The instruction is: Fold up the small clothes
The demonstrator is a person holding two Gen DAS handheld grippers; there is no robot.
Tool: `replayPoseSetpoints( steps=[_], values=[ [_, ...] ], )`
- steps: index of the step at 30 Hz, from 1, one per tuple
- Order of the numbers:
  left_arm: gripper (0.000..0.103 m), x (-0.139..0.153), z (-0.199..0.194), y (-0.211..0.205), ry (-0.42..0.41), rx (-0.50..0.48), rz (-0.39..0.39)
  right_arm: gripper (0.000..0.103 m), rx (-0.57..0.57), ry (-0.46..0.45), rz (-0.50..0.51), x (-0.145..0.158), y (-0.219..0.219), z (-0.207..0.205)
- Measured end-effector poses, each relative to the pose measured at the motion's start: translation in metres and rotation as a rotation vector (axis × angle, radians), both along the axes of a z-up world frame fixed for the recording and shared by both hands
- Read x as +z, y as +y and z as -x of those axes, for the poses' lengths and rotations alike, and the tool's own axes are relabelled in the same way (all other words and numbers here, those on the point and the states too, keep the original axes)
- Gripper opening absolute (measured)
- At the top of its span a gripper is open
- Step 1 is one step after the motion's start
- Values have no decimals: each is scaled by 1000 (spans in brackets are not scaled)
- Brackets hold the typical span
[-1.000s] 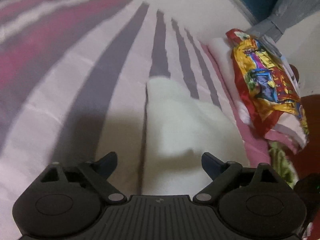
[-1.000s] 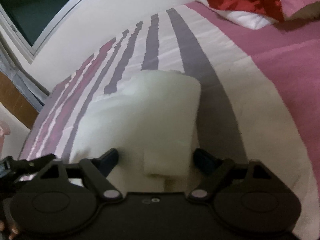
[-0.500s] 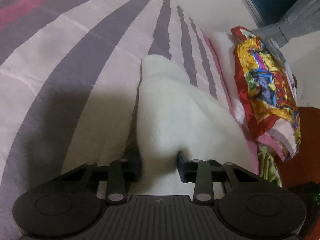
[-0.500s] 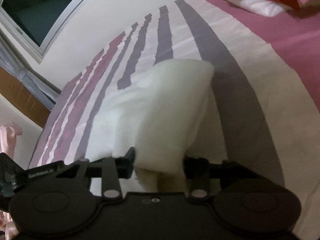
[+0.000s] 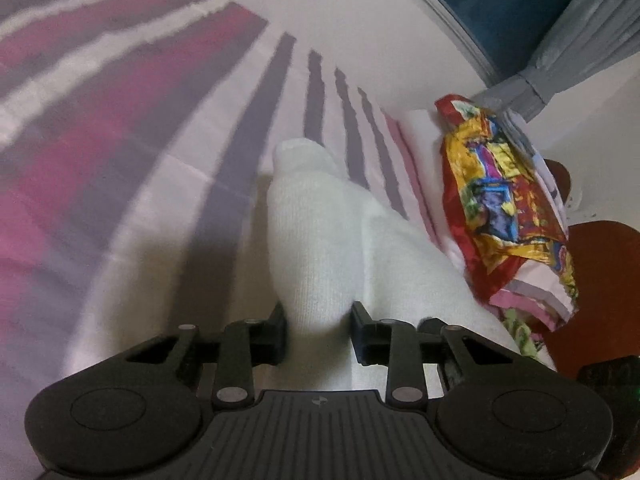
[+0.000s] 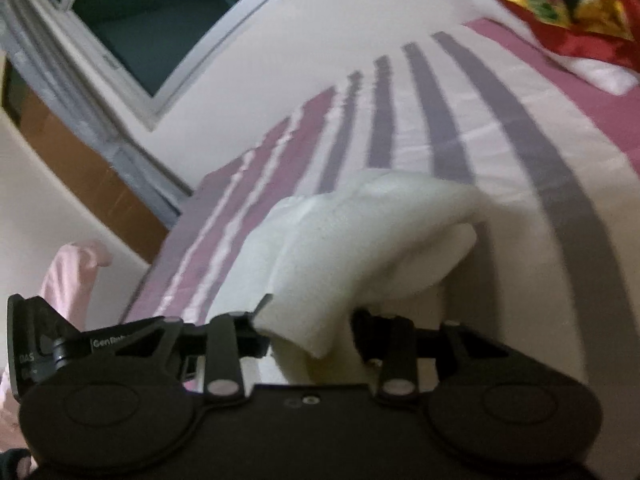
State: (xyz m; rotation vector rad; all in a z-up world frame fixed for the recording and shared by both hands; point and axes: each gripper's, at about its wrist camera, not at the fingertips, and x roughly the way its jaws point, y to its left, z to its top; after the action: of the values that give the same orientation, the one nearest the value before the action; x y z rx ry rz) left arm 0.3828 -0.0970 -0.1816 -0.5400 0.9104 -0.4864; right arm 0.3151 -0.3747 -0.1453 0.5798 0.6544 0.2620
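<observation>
A small white knitted garment [image 5: 320, 232] lies on a striped bedspread [image 5: 120, 200]. My left gripper [image 5: 319, 320] is shut on its near edge, and the cloth bulges up between the fingers. In the right wrist view the same white garment [image 6: 360, 240] is lifted off the bedspread [image 6: 520, 160] and folds over on itself. My right gripper [image 6: 310, 330] is shut on another part of its near edge. The garment's far end still rests on the bed.
A red and yellow patterned cloth [image 5: 504, 200] lies on a pile of pink and white fabric at the bed's right side; it also shows in the right wrist view [image 6: 560, 0]. A window [image 6: 160, 20] and wall stand behind the bed. A pink item [image 6: 68, 276] hangs at left.
Both grippers went from open around the garment's edge to shut on it. They have since lifted the near edge up off the bedspread.
</observation>
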Motion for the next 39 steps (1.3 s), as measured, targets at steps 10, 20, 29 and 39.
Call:
replayPoseSetpoints(
  steps=[10,20,29,39],
  values=[
    [32,-20,23,99,21,76,-88,37,81,51,-81,-22,86,-9],
    [50,-56,35,107,28,115,-240,64,31,171,79,-65,114,-3],
    [50,-20,70,102,-74,43,-252,50,-54,-43,235,-1,122,27],
    [50,-43,86,89,-12,30,-290,47,-54,137,460,-38,136,-1]
  ],
)
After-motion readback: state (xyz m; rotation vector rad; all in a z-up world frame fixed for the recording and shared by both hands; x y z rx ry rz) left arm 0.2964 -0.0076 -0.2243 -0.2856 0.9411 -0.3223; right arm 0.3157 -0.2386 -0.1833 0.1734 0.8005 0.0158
